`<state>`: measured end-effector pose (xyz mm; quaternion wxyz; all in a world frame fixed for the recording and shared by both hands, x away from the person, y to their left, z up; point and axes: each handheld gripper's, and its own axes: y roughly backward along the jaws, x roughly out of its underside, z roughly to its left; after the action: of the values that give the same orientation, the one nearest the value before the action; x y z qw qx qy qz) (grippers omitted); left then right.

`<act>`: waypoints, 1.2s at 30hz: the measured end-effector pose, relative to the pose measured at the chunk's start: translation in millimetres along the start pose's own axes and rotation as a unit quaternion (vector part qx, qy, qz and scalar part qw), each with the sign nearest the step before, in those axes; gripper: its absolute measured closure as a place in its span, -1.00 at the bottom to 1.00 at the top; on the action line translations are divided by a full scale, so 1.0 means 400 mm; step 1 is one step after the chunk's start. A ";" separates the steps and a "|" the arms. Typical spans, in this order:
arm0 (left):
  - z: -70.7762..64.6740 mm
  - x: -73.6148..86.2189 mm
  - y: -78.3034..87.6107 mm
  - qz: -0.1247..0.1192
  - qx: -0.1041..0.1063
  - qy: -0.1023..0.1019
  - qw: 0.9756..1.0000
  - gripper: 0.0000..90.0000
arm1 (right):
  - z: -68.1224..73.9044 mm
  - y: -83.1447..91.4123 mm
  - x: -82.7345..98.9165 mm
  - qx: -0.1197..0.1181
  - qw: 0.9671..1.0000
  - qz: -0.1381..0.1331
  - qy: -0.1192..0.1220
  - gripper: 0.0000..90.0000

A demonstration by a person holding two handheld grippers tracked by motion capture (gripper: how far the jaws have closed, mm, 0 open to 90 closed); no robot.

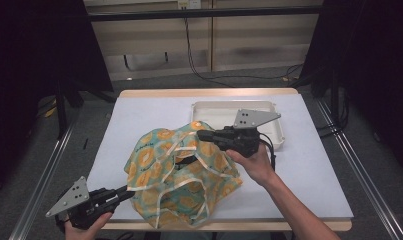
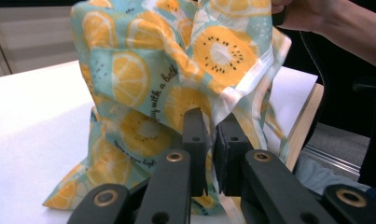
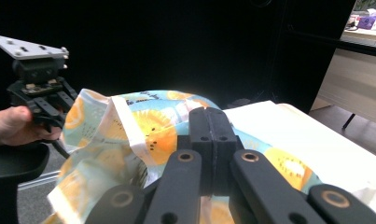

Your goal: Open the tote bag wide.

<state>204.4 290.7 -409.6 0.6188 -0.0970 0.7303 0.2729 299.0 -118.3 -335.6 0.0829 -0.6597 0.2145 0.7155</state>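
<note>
A teal cloth (image 1: 179, 175) printed with orange and kiwi slices and edged with a white hem lies bunched on the white table (image 1: 139, 115). My right gripper (image 1: 201, 135) is shut on an upper fold and holds that part up above the table. In the right gripper view its jaws (image 3: 209, 116) meet with the cloth (image 3: 143, 121) pinched at their tips. My left gripper (image 1: 125, 190), near the table's front left, is shut on the cloth's near edge. In the left gripper view the hem runs down between its jaws (image 2: 211, 126), which stand a narrow slit apart, and the cloth (image 2: 143, 84) rises in front.
A shallow white tray (image 1: 276, 127) stands at the back right, just behind my right gripper. The table's front edge (image 1: 289, 225) runs close under the cloth. Dark frames and cables stand on the floor around the table.
</note>
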 end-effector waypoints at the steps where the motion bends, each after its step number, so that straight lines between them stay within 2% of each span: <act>1: 0.003 -0.003 0.002 0.002 -0.002 -0.006 1.000 0.83 | -0.004 -0.006 -0.005 0.001 1.000 0.000 0.001 1.00; 5: 0.010 -0.017 0.003 0.002 -0.009 -0.005 1.000 0.65 | -0.021 -0.027 -0.022 0.006 1.000 -0.001 0.002 1.00; 6: 0.011 -0.020 0.001 0.001 -0.008 -0.002 1.000 0.52 | -0.028 -0.035 -0.032 0.006 1.000 -0.003 0.001 1.00; 7: 0.011 -0.025 0.000 0.002 -0.013 -0.005 1.000 0.52 | -0.028 -0.035 -0.032 0.006 1.000 -0.003 0.001 1.00; 8: 0.009 -0.034 -0.005 0.008 -0.014 -0.010 1.000 0.30 | -0.037 -0.046 -0.041 0.010 1.000 0.000 0.002 1.00; 10: 0.010 -0.039 -0.006 0.005 -0.014 -0.014 1.000 0.29 | -0.042 -0.053 -0.044 0.011 1.000 0.001 0.005 1.00; 12: 0.010 -0.046 -0.011 0.007 -0.017 -0.019 1.000 0.19 | -0.056 -0.074 -0.049 0.014 1.000 0.008 0.003 1.00; 18: 0.019 -0.066 -0.034 0.003 -0.009 -0.022 1.000 0.11 | -0.077 -0.115 -0.045 0.009 1.000 0.006 -0.008 1.00; 20: 0.023 -0.075 -0.041 -0.001 0.001 -0.028 1.000 0.05 | -0.088 -0.136 -0.041 0.008 1.000 -0.002 -0.015 1.00; 22: 0.022 -0.088 -0.050 -0.011 0.003 -0.028 1.000 0.02 | -0.094 -0.167 -0.035 0.006 1.000 -0.004 -0.020 1.00; 26: 0.027 -0.100 -0.055 -0.009 0.002 -0.033 0.999 -0.01 | -0.101 -0.186 -0.037 0.008 1.000 0.001 -0.017 1.00; 27: 0.028 -0.104 -0.058 -0.011 -0.004 -0.031 0.999 -0.04 | -0.105 -0.189 -0.038 0.010 1.000 0.002 -0.021 1.00; 28: 0.037 -0.112 -0.066 -0.020 0.001 -0.031 0.999 -0.05 | -0.113 -0.197 -0.038 0.012 1.000 0.003 -0.025 1.00; 30: 0.039 -0.117 -0.071 -0.020 0.000 -0.026 0.999 -0.07 | -0.116 -0.201 -0.037 0.012 1.000 0.005 -0.027 1.00; 31: 0.043 -0.122 -0.076 -0.018 -0.004 -0.032 0.999 -0.08 | -0.118 -0.205 -0.034 0.010 1.000 0.008 -0.028 1.00; 32: 0.045 -0.126 -0.084 -0.016 -0.006 -0.030 0.999 -0.08 | -0.120 -0.209 -0.030 0.008 1.000 0.012 -0.028 1.00; 35: 0.064 -0.137 -0.104 -0.004 0.000 -0.036 0.999 -0.07 | -0.117 -0.215 -0.014 0.009 0.999 0.025 -0.025 1.00; 36: 0.073 -0.138 -0.111 -0.002 0.011 -0.031 0.999 0.02 | -0.117 -0.215 -0.010 0.006 0.999 0.025 -0.027 1.00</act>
<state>262.3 258.2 -371.7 0.6430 -0.0828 0.7134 0.2661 376.5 -60.2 -350.2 0.0749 -0.6342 0.2332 0.7333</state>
